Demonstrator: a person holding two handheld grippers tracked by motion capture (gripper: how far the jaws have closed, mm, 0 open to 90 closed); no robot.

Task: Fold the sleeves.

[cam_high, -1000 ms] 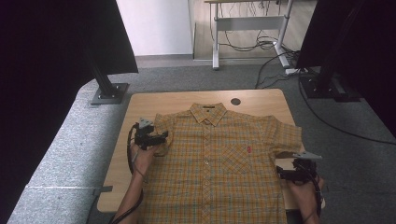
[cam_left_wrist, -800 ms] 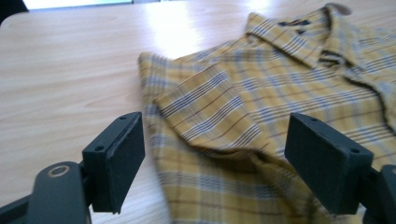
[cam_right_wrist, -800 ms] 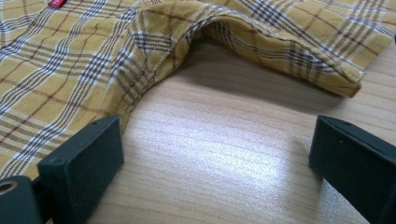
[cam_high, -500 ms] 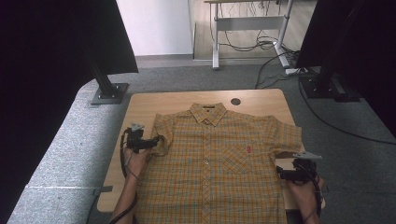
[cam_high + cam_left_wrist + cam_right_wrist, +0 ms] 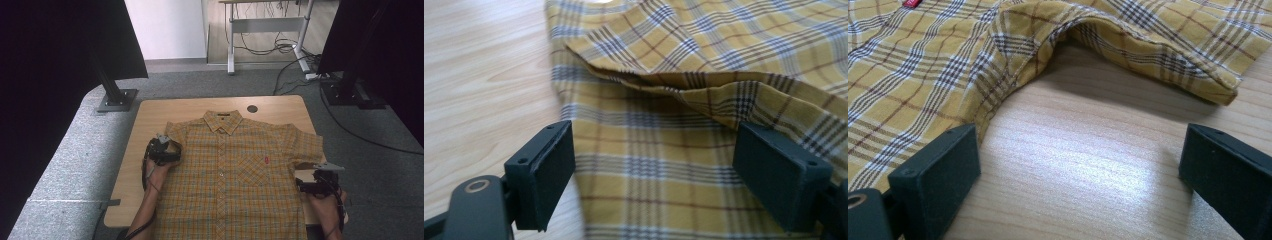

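Observation:
A yellow plaid short-sleeved shirt (image 5: 235, 165) lies flat, buttoned, collar away from me, on a wooden table (image 5: 145, 125). My left gripper (image 5: 167, 152) sits at the shirt's left sleeve, open; in the left gripper view its jaws straddle the plaid cloth (image 5: 659, 165) just below the sleeve's hem fold (image 5: 704, 90). My right gripper (image 5: 312, 182) rests at the shirt's right side below the right sleeve, open. In the right gripper view its jaws stand over bare wood (image 5: 1083, 170), with the shirt's side edge (image 5: 993, 95) by the left jaw and the sleeve hem (image 5: 1168, 60) ahead.
A round hole (image 5: 252, 108) marks the table's far edge. Grey carpet (image 5: 75, 170) surrounds the table, with black stand bases (image 5: 117, 100) at the far left and far right, and a desk frame with cables (image 5: 265, 30) behind.
My left gripper drew back toward the table's left, then returned inward onto the shirt's left sleeve. The right gripper has hardly moved.

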